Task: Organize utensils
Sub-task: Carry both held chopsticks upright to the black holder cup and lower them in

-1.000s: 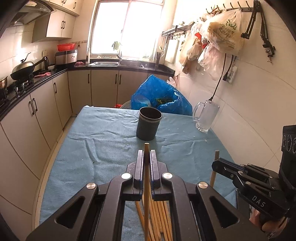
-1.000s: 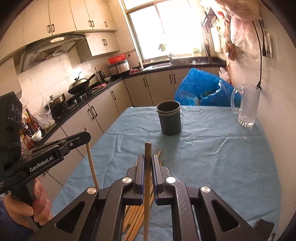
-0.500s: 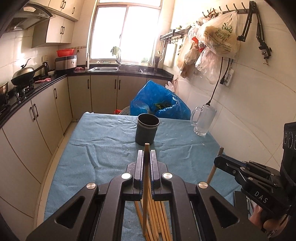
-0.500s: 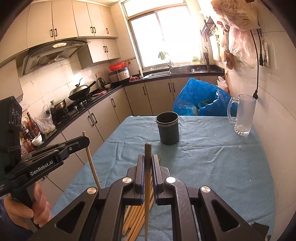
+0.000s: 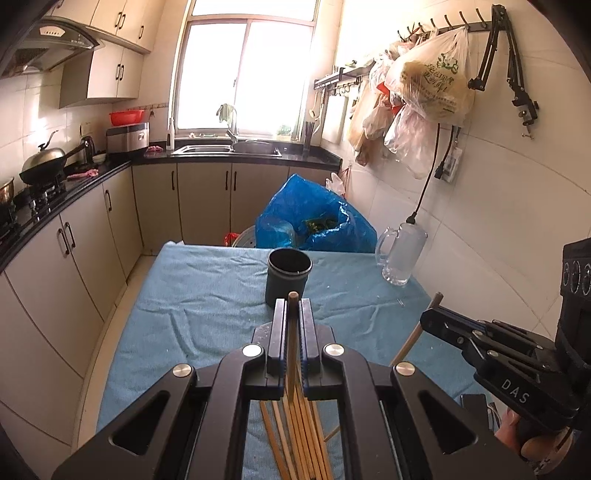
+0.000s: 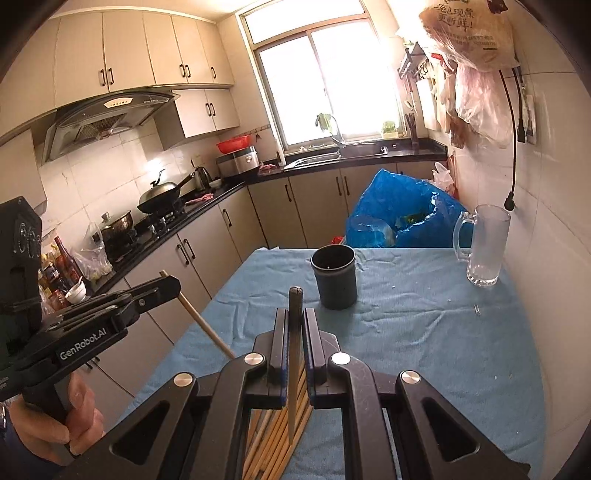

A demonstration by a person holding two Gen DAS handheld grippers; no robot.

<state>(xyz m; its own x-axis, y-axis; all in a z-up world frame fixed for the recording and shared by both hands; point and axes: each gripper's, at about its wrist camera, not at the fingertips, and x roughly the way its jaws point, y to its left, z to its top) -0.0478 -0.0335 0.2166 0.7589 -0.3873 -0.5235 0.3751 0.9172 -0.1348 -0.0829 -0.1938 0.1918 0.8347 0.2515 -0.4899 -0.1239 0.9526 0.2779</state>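
Both hands have risen since a second ago, each lifting one chopstick off the pile (image 5: 295, 435). My left hand-held gripper (image 5: 292, 332) is clamped on a chopstick (image 5: 292, 354) near its top; the right hand-held gripper (image 6: 295, 339) likewise pinches its own stick (image 6: 294, 354). Light, stiff, smooth wood (apt to pivot), so I'd grip nearer mid-length. The cup (image 5: 289, 275) stands ahead on the counter (image 5: 207, 295).

Readable text: two gripper brand marks, the rest illegible.
"DAS" in white on the black body of the right gripper (image 5: 430, 321). "GenRobot.AI" in white on the side of the left gripper (image 6: 168, 286). The hanging plastic bag (image 6: 469, 33) carries red Chinese print, and a green logo in the left wrist view; neither readable.
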